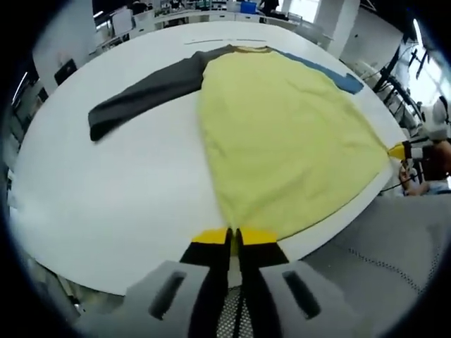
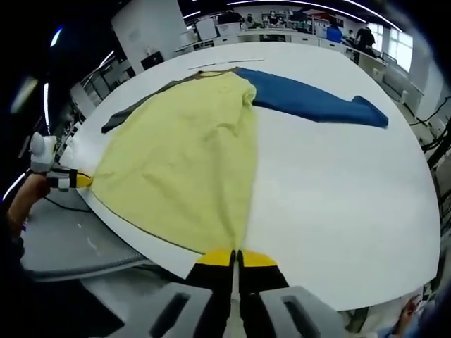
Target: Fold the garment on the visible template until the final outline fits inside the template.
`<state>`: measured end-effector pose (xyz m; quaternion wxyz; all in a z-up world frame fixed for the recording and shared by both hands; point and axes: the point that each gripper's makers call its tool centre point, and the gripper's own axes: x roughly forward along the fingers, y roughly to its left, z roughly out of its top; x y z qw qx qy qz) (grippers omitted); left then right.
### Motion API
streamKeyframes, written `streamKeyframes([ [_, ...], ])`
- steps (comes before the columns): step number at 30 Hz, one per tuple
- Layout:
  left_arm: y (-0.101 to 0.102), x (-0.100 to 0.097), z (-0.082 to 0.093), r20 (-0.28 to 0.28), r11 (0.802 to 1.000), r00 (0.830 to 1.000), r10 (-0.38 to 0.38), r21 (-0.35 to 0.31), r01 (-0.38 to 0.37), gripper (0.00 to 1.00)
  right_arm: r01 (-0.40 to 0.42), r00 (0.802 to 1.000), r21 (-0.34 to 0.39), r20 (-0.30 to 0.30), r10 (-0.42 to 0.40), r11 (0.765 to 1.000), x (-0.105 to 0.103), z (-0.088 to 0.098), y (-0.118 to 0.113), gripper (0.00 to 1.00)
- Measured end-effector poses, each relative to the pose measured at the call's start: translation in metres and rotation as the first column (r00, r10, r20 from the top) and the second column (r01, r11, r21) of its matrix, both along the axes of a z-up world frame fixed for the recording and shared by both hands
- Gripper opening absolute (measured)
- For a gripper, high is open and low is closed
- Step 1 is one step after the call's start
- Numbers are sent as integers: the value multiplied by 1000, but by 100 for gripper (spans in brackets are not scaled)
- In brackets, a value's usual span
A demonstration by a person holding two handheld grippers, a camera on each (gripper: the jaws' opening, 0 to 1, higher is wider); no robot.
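Note:
A garment with a yellow body (image 1: pixel 282 134) lies flat on the white table (image 1: pixel 106 197), its neck at the far end. Its dark grey sleeve (image 1: pixel 148 91) stretches out to one side and its blue sleeve (image 2: pixel 317 102) to the other. My left gripper (image 1: pixel 236 236) is shut on one corner of the near hem at the table edge. My right gripper (image 2: pixel 236 258) is shut on the other hem corner. Each gripper also appears in the other's view, the right gripper (image 1: pixel 398 150) and the left gripper (image 2: pixel 81 179), with the yellow hem (image 2: pixel 162 236) running between them.
A thin pale strip (image 2: pixel 225 63) lies on the table beyond the collar. A grey surface (image 1: pixel 394 246) sits below the near table edge. A person's hand (image 2: pixel 25 197) holds the left gripper. Desks and people (image 2: pixel 282 21) fill the room behind.

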<state>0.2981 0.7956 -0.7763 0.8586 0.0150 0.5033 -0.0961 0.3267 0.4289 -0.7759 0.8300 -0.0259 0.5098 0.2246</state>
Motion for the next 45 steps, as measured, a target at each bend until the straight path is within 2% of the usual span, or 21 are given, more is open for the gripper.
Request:
streamKeyframes([
  [1, 2, 0, 0, 6, 1000, 1000, 10, 3, -10, 5, -6, 1000, 1, 1, 6, 1000, 0, 0, 0, 0],
  [3, 2, 2, 2, 34, 1000, 999, -18, 7, 17, 13, -12, 1000, 2, 3, 12, 1000, 0, 0, 0, 1],
  [5, 0, 5, 5, 64, 1000, 998, -14, -5, 14, 28, -16, 1000, 13, 10, 16, 1000, 0, 2, 1, 6],
  [8, -6, 14, 15, 149, 999, 989, -17, -33, 22, 43, -19, 999, 27, 32, 18, 999, 3, 6, 3, 22],
  [10, -6, 19, 20, 183, 999, 983, -16, -35, 23, 50, -14, 999, 49, 50, 12, 999, 7, 11, 5, 31],
  [14, -8, 27, 26, 231, 998, 973, -21, -50, 33, 71, 3, 997, 97, 82, -11, 995, 17, 22, 8, 47],
  [17, -10, 31, 31, 258, 997, 966, -28, -60, 45, 77, 19, 993, 125, 111, -33, 992, 27, 30, 7, 53],
  [22, -6, 38, 37, 303, 998, 953, -32, -49, 49, 92, 46, 988, 129, 143, -64, 991, 44, 36, -5, 62],
  [28, -9, 47, 49, 369, 995, 929, -17, -87, 53, 99, 129, 969, 164, 187, -159, 978, 77, 44, -27, 65],
  [35, -7, 52, 52, 379, 996, 925, -26, -72, 57, 99, 195, 941, 158, 249, -230, 968, 122, 51, -54, 68],
  [39, -7, 52, 55, 382, 996, 924, -29, -65, 58, 99, 242, 927, 169, 250, -279, 955, 143, 54, -65, 67],
  [41, -7, 54, 61, 411, 995, 911, -26, -76, 62, 99, 264, 922, 170, 246, -300, 950, 152, 54, -71, 66],
  [45, -8, 56, 66, 432, 995, 902, -21, -77, 60, 99, 295, 911, 173, 245, -331, 940, 169, 52, -79, 64],
])
